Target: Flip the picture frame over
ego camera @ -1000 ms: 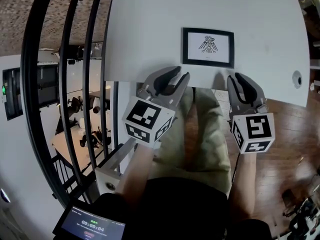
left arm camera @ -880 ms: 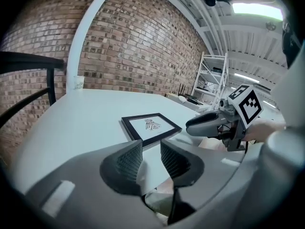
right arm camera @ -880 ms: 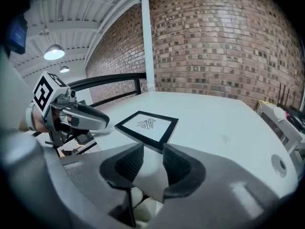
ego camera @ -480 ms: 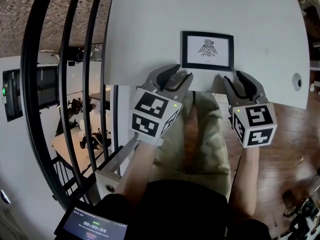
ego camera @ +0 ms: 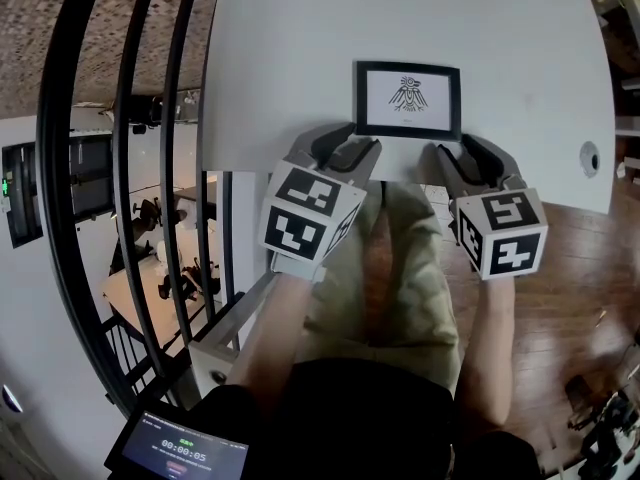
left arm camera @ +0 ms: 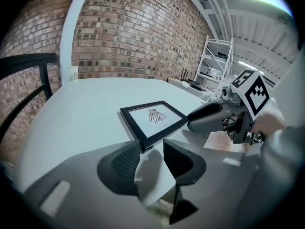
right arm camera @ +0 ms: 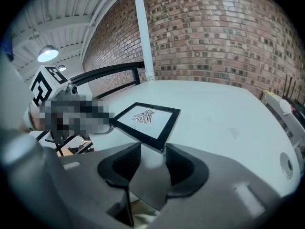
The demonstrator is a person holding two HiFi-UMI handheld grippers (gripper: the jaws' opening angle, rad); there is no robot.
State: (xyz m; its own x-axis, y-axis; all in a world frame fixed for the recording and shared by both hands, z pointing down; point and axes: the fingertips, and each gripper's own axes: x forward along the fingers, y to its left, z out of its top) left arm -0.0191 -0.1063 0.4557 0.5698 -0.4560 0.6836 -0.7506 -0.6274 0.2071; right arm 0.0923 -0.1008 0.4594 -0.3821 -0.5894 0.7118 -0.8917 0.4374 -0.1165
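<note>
Currently the picture frame point(ego camera: 408, 100) lies flat on the white table point(ego camera: 300, 48), picture side up. It has a black border around a white sheet with a small dark bird-like drawing. It sits close to the table's near edge, roughly midway along it, with its long sides parallel to that edge.

The left gripper point(ego camera: 350, 140) is at the near edge, pointing at the frame's near left corner. Its jaws stand apart and clamp nothing. In the left gripper view that corner lies just ahead of the gap between the jaw tips; whether it touches them cannot be told.

The right gripper point(ego camera: 458, 148) is also at the near edge, pointing at the frame's near right corner. Its jaws are likewise apart, with no pad pressing on anything. In the right gripper view the corner sits just in front of the gap.

Each gripper slopes downward toward the table, with its marker cube toward the person. The two grippers are well apart, with the frame's near side between them.

A round hole point(ego camera: 590, 158) is set in the table near its right edge, well clear of the frame. A black railing point(ego camera: 120, 168) runs along the table's left side. A brick wall point(right arm camera: 214, 42) stands beyond the far edge.
</note>
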